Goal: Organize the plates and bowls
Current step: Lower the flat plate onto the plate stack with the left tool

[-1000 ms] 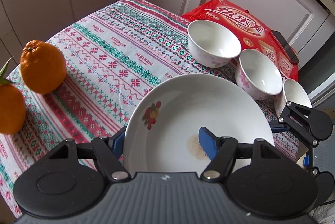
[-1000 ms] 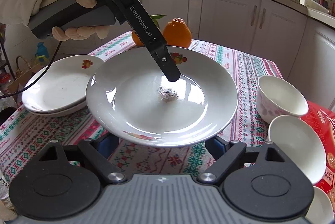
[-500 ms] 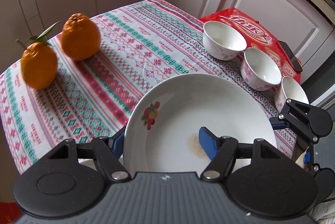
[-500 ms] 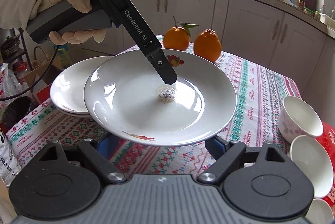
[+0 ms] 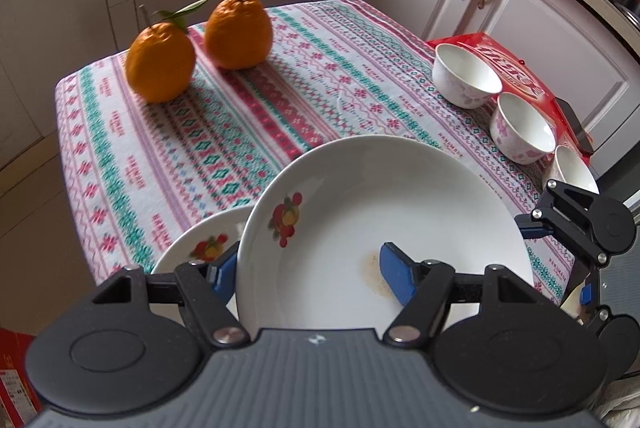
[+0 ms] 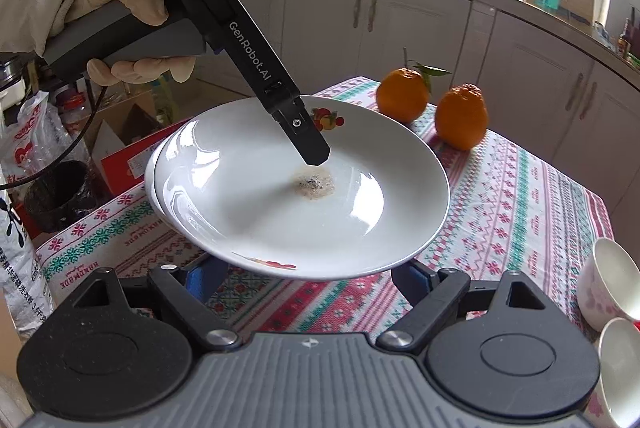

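White plate (image 6: 280, 212), rim tilted leftward

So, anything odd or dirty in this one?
Yes: the plate held by the left gripper has a brownish, speckled stain in its centre, so it looks unwashed. Nothing looks spilled or broken.

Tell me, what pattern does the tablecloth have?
The tablecloth has white ground with red, pink and teal embroidered-style stripes; the left wrist view shows it best.

A glossy, smooth white plate (image 6: 260, 212) that looks ceramic is seen, with a dull brownish stain (image 6: 314, 184). The tablecloth (image 5: 224, 124) is woven cloth, matt. The oranges (image 5: 239, 30) are dimpled. The glove (image 6: 120, 0) looks rubbery.
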Demonstrator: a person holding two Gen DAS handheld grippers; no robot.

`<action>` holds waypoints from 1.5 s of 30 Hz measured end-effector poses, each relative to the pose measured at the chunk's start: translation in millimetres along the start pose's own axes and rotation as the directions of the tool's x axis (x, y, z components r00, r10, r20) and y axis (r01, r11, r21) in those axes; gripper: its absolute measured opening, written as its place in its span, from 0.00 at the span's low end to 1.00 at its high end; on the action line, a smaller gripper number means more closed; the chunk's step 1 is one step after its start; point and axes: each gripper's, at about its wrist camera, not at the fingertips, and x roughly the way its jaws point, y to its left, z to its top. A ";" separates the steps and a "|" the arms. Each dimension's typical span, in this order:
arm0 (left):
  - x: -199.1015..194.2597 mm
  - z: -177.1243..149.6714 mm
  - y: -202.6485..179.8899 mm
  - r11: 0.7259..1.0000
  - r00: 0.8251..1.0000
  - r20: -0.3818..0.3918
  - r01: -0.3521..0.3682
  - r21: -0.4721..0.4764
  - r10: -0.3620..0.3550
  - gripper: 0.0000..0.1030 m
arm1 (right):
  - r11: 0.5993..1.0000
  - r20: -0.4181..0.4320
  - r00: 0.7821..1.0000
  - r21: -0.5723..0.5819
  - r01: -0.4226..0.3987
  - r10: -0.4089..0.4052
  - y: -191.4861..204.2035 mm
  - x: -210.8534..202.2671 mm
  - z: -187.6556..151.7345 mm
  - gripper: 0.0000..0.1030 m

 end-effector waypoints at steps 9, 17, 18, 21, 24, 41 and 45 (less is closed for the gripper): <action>-4.2 -23.5 18.3 0.998 1.000 0.000 -0.006 -0.057 0.006 0.68 | 0.999 -0.020 0.999 -0.033 -0.041 0.041 15.5 11.7 6.2 0.89; -0.2 -33.3 26.9 0.996 1.000 0.004 0.001 -0.087 -0.001 0.68 | 0.998 -0.041 0.998 -0.045 -0.050 0.048 20.6 18.1 8.5 0.89; 0.7 -34.0 27.3 0.996 1.000 0.003 0.001 -0.089 -0.001 0.68 | 0.998 -0.042 0.998 -0.046 -0.050 0.048 21.3 18.0 8.3 0.89; 2.5 -35.9 28.7 0.996 1.000 0.001 0.002 -0.092 -0.002 0.68 | 0.998 -0.043 0.998 -0.047 -0.049 0.047 22.1 18.4 8.4 0.89; 4.5 -38.0 31.2 0.995 1.000 -0.002 0.004 -0.100 -0.004 0.68 | 0.997 -0.045 0.998 -0.051 -0.050 0.048 23.1 18.8 9.7 0.89; 7.9 -43.7 39.4 0.993 1.000 -0.025 -0.015 -0.121 0.012 0.69 | 0.997 -0.043 0.997 -0.058 -0.058 0.056 25.0 24.4 13.3 0.89; 7.3 -44.0 39.0 0.993 0.999 -0.028 -0.022 -0.112 0.019 0.69 | 0.997 -0.044 0.997 -0.054 -0.059 0.056 25.0 25.3 13.8 0.89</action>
